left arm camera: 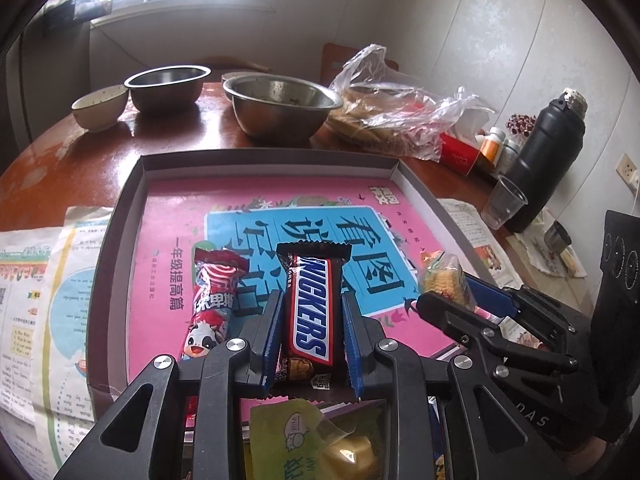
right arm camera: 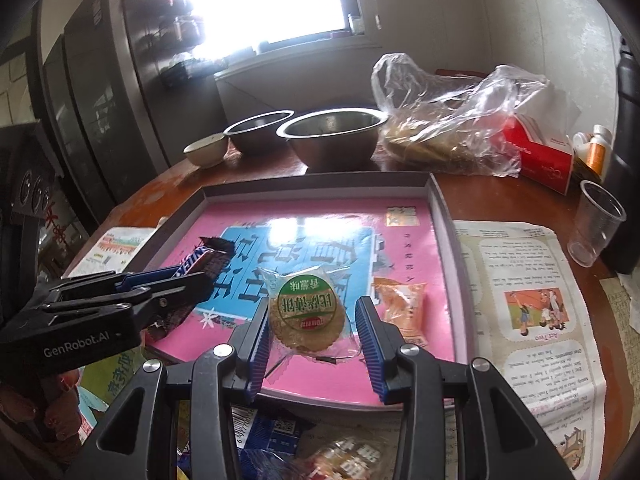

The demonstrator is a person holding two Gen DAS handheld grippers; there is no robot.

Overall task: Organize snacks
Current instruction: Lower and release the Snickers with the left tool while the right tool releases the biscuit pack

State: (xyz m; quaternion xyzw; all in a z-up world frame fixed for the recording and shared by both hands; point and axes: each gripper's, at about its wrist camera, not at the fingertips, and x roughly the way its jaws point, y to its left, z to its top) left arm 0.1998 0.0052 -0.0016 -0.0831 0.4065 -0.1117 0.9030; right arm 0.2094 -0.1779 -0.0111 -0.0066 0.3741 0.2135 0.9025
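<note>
My left gripper (left arm camera: 312, 344) clamped on chocolate bar (left arm camera: 311, 312), firm, mid-body hold | my right gripper (right arm camera: 316, 344) clamped on biscuit pack (right arm camera: 306, 314)'s slippery wrapper, brittle | both over tray (right arm camera: 440, 216)

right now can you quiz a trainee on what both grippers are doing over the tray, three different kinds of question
1. True or false: the left gripper is shut on the Snickers bar.
2. Multiple choice: the packet between the right gripper's fingers is A) a round cracker packet with a green label, B) a red milk candy, C) a plastic cup.
3. Short answer: which snacks already lie in the tray?

Key
1. True: both blue pads press on its sides.
2. A: the cracker packet; its clear wrapper reaches the pads.
3. The red cow-print candy on the left side and the orange snack packet on the right side.
</note>
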